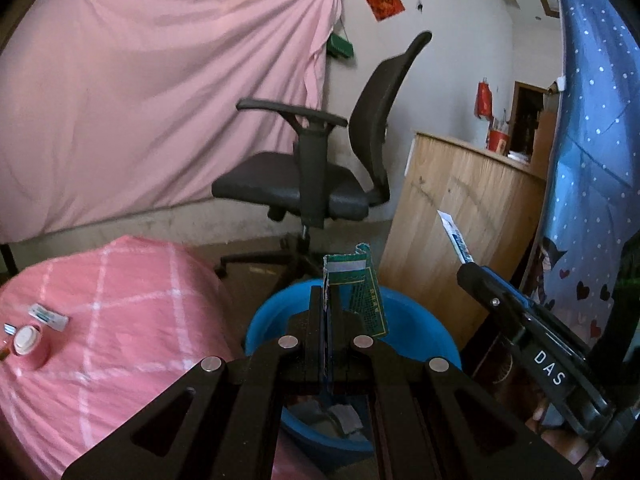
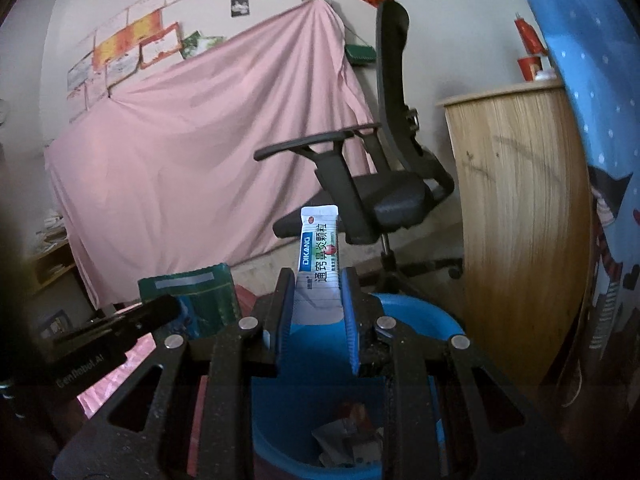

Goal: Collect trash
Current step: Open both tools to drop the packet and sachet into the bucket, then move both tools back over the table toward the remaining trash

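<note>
Trash over basin [image 1: 420,320] | my left gripper [image 1: 328,308] pinches green packet [image 1: 360,292] | my right gripper [image 2: 316,300] pinches white sachet [image 2: 318,248] | both held above, ready to drop in

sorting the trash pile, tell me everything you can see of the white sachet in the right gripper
The white sachet is a slim, flat, glossy packet with a crimped top edge, a blue DIKANG band, green Chinese lettering and a small red mark. It stands upright, pinched across its lower part between the blue pads of the right gripper, above the blue basin. From the left wrist view it shows edge-on.
</note>
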`<state>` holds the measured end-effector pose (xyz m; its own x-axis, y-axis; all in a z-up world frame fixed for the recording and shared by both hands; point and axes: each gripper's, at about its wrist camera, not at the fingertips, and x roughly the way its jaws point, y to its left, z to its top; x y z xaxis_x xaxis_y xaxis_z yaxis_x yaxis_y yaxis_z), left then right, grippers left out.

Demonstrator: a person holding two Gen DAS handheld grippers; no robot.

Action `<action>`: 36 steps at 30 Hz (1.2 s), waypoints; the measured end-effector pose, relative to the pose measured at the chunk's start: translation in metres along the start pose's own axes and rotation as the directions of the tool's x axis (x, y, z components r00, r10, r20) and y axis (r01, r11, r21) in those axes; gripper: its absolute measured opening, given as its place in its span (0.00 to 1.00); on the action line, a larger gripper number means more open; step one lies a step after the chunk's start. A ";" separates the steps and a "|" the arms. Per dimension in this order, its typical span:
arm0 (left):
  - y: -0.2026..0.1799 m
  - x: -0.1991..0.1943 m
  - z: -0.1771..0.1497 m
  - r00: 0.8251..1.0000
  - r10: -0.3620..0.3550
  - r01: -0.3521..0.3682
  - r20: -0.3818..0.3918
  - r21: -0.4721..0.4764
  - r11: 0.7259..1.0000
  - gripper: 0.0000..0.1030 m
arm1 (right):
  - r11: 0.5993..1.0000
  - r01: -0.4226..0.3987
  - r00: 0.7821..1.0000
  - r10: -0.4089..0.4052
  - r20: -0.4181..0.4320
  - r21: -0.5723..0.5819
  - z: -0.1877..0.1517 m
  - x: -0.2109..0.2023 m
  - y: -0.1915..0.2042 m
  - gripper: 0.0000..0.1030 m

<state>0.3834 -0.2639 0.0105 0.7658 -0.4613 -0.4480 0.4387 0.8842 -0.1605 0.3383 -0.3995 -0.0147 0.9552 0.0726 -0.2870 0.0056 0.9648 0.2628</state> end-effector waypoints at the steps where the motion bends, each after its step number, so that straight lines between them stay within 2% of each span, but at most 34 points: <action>1: 0.000 0.003 0.000 1.000 -0.004 0.004 -0.015 -0.002 1.000 0.00 | 1.000 0.003 1.000 -0.003 -0.013 0.001 0.000 0.003 -0.001 0.46; 4: 0.002 0.010 -0.003 0.997 -0.023 0.022 -0.070 -0.019 1.000 0.00 | 1.000 0.008 0.999 -0.007 -0.050 0.009 -0.004 0.010 -0.003 0.46; 10: 0.007 0.024 -0.005 0.988 -0.013 0.007 -0.152 -0.041 0.999 0.01 | 0.999 0.027 0.991 -0.022 -0.132 0.036 -0.011 0.025 -0.008 0.47; 12: 0.010 0.030 -0.007 0.982 -0.005 -0.005 -0.187 -0.055 0.998 0.07 | 0.999 0.031 0.988 -0.024 -0.155 0.043 -0.014 0.030 -0.010 0.47; 14: 0.016 0.033 -0.008 0.978 -0.025 0.006 -0.205 -0.094 0.996 0.22 | 0.998 0.036 0.985 -0.026 -0.173 0.054 -0.016 0.034 -0.013 0.48; 16: 0.022 0.032 -0.010 0.979 -0.027 0.002 -0.201 -0.124 0.992 0.31 | 0.997 0.037 0.983 -0.025 -0.180 0.065 -0.017 0.035 -0.016 0.48; 26: 0.033 0.024 -0.006 0.982 0.010 -0.039 -0.186 -0.149 0.988 0.35 | 0.997 0.031 0.987 -0.020 -0.159 0.069 -0.013 0.030 -0.014 0.56; 36: 0.046 -0.014 0.001 0.992 0.069 -0.082 -0.107 -0.121 0.989 0.40 | 0.999 -0.002 0.999 0.005 -0.053 0.051 0.001 0.013 0.007 0.75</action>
<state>0.3936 -0.2168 0.0104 0.7393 -0.3887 -0.5499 0.3143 0.9214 -0.2287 0.3511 -0.3917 -0.0153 0.9382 0.0909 -0.3340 0.0185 0.9504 0.3106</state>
